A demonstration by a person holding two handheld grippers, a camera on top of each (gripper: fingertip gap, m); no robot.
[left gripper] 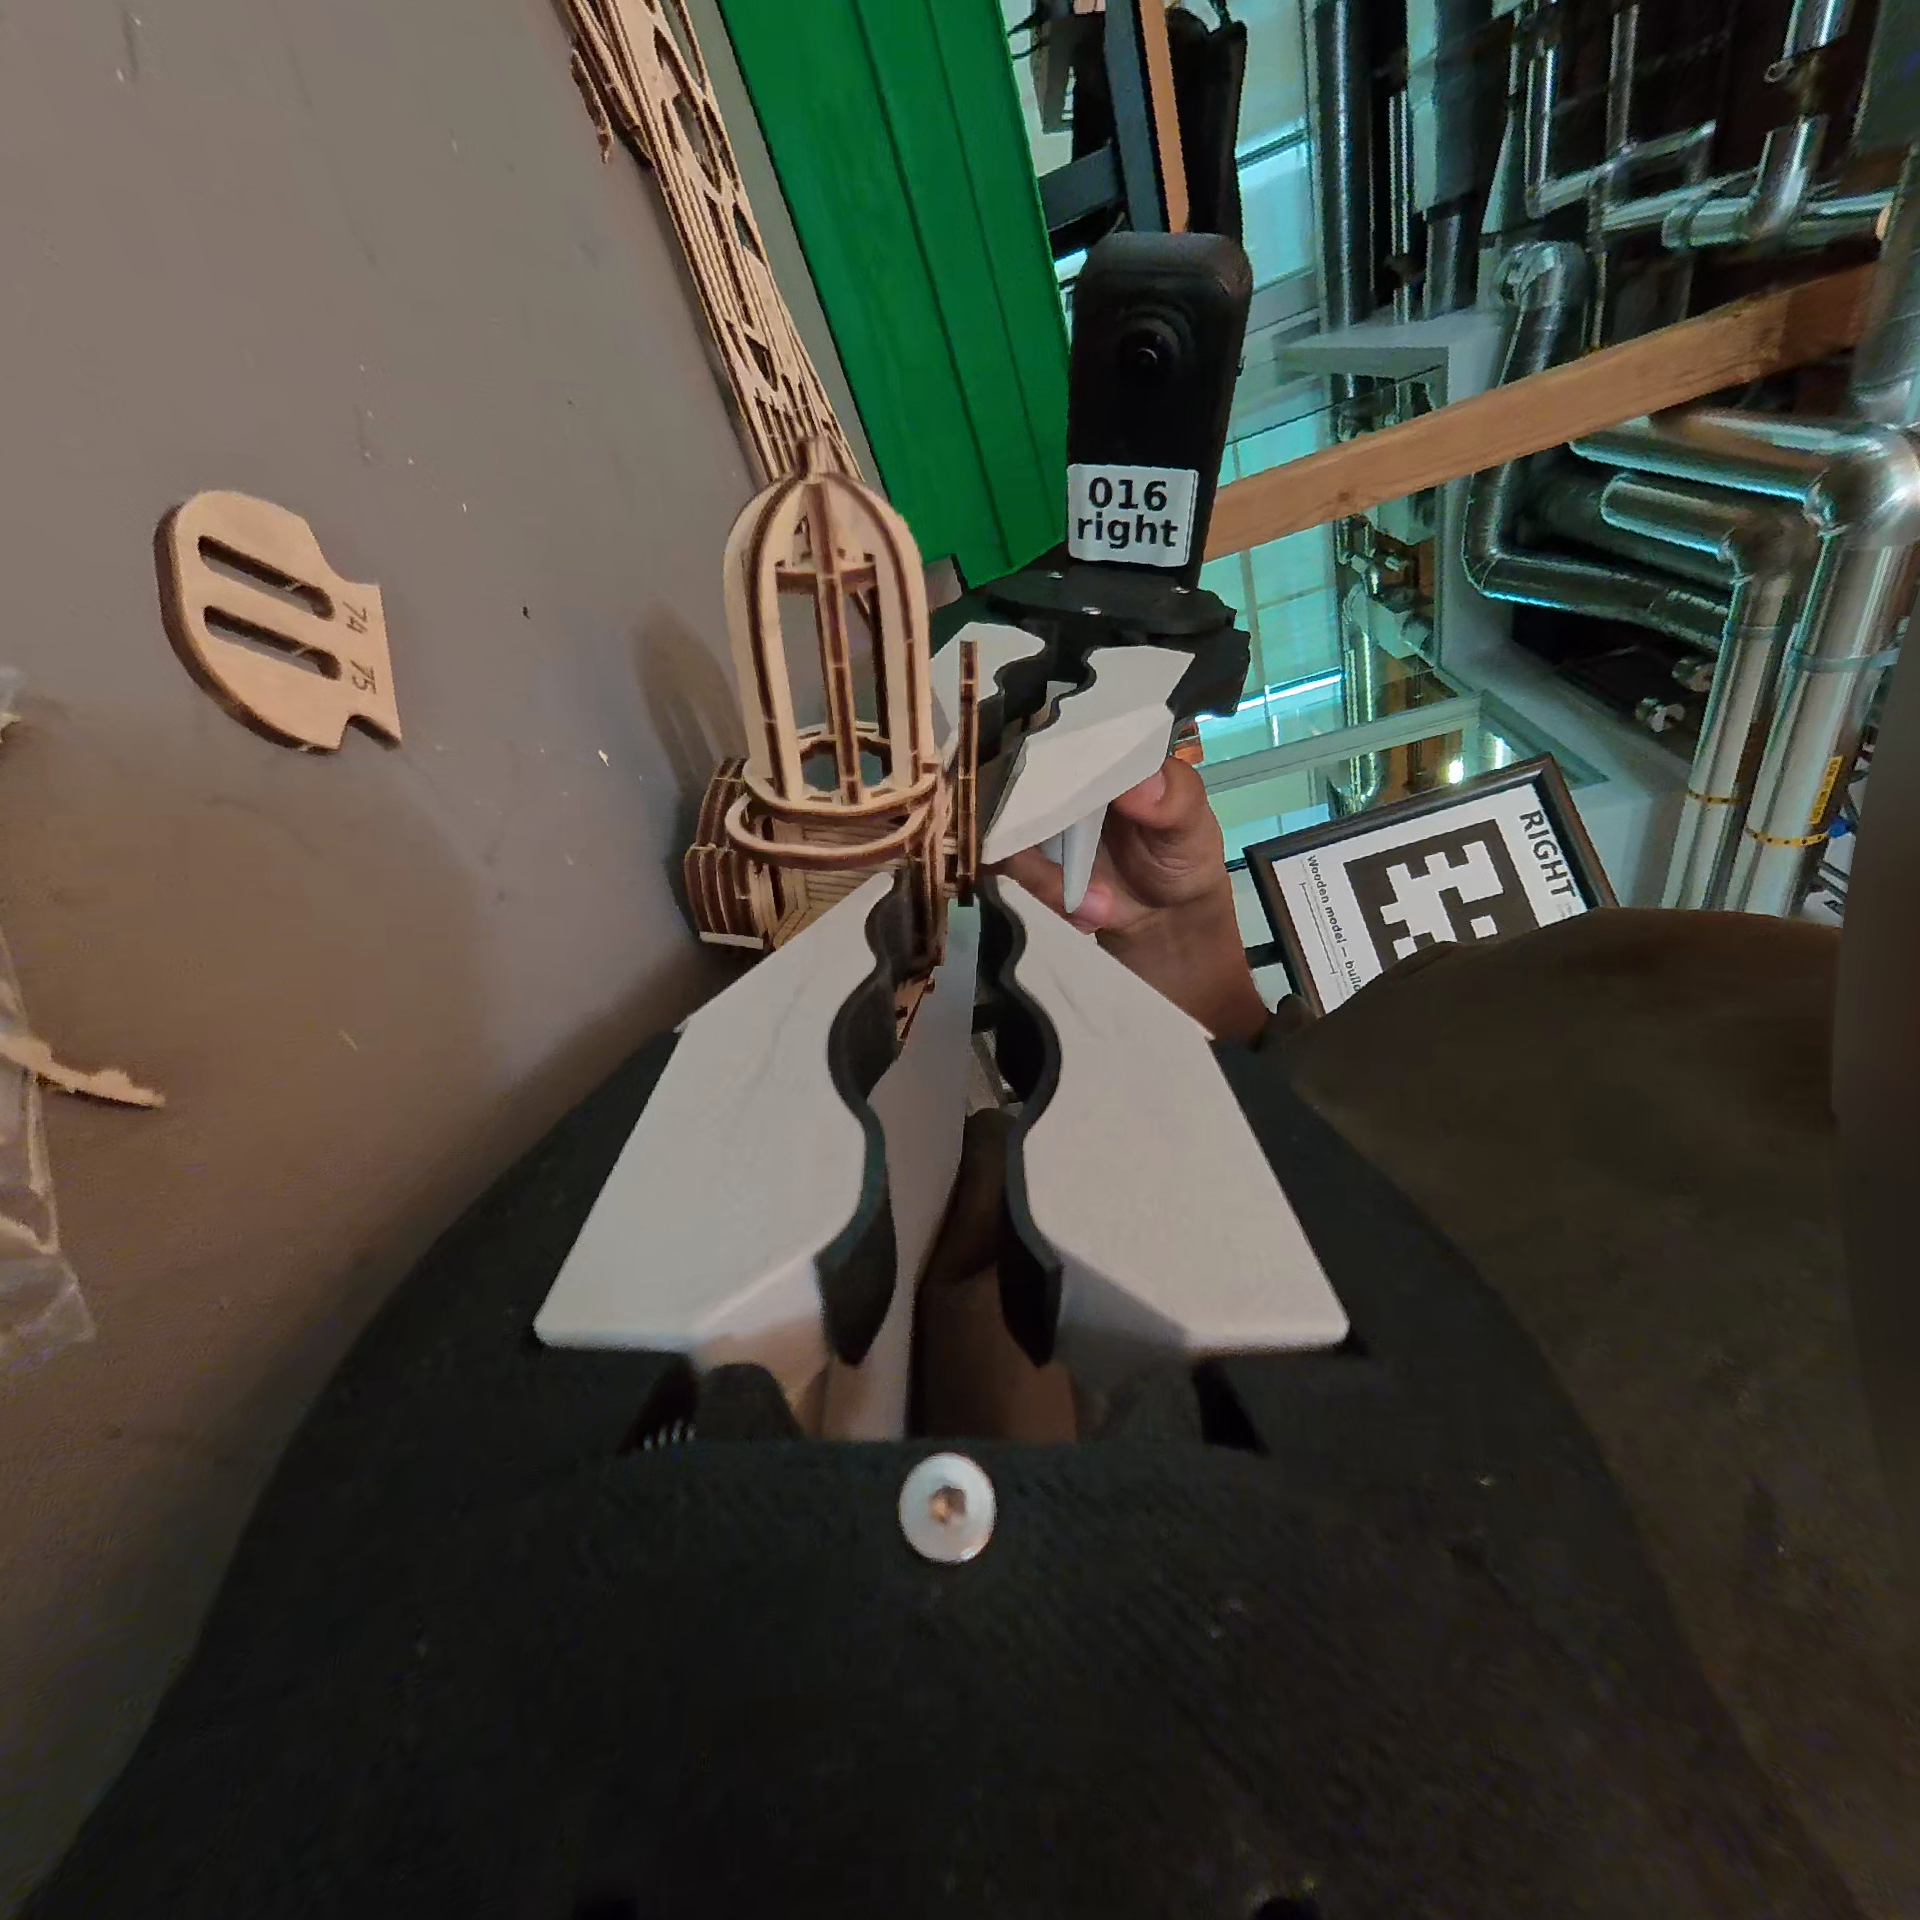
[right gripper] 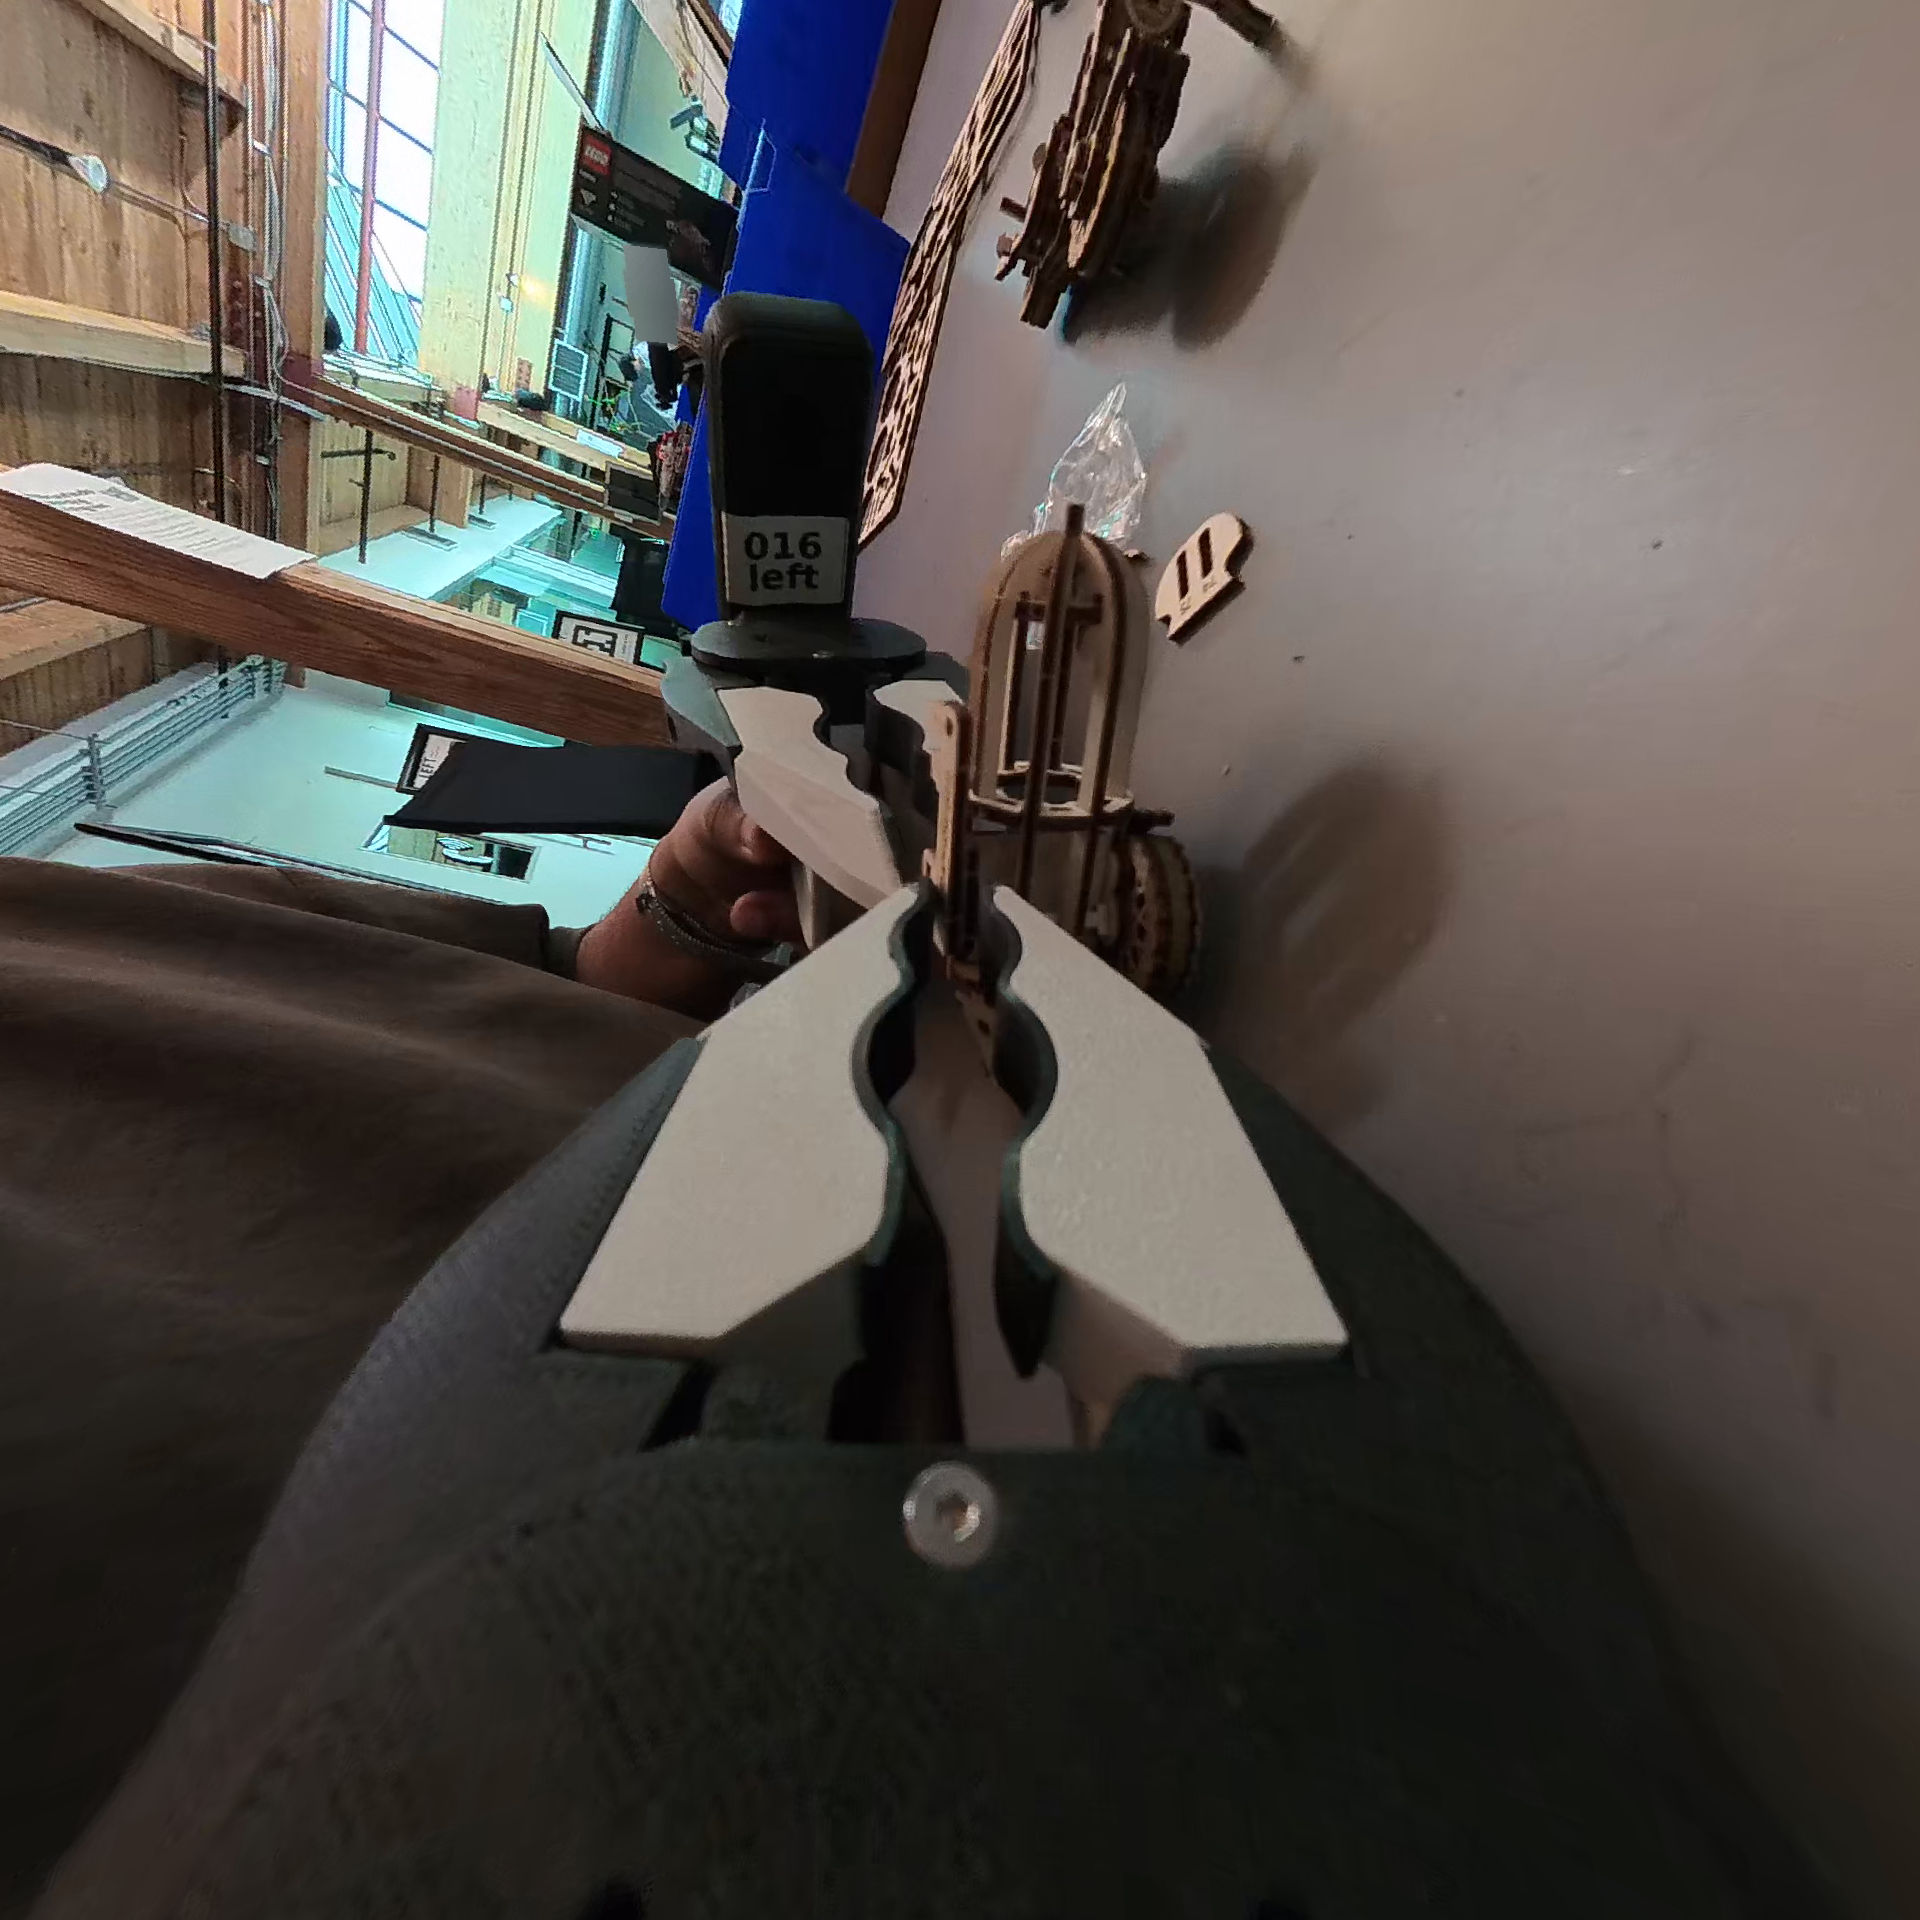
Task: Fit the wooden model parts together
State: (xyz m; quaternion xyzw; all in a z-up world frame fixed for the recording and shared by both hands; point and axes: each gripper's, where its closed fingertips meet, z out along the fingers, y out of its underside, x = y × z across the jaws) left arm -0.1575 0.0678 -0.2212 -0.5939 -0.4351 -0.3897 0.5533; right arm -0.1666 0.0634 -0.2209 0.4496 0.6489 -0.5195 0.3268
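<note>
Left gripper (left gripper: 940, 914): its white fingers are closed onto the lower side of the wooden model, tips pinching the model's edge; a narrow wavy gap stays between the black pads farther back
Right gripper (right gripper: 951, 914): clenched on a thin flat wooden strip (right gripper: 956, 831), which stands up out of the fingertips and lies against the model's side
Wooden model (left gripper: 821, 707): a domed, cage-like tower on a round layered base with ribbed curved parts, held between the two grippers just off the grey table (left gripper: 364, 312); in the right wrist view it sits directly behind the strip
Strip and model: touching along the model's near side; whether the strip is seated in a slot I cannot tell
Loose part (left gripper: 275, 623): a flat wooden piece with two long slots, lying on the table to the left of the model, well apart from it
Cut-out sheet (left gripper: 717, 229): a laser-cut plywood sheet lying on the far part of the table, beside a green panel (left gripper: 914, 260)
Second assembly (right gripper: 1101, 156): a darker, blurred wooden build far off on the table in the right wrist view
Plastic bag (right gripper: 1096, 468): clear, crumpled, on the table just beyond the dome
Person: a hand (left gripper: 1153, 862) holds the right gripper's handle, a brown sleeve (left gripper: 1558, 1039) beside it
</note>
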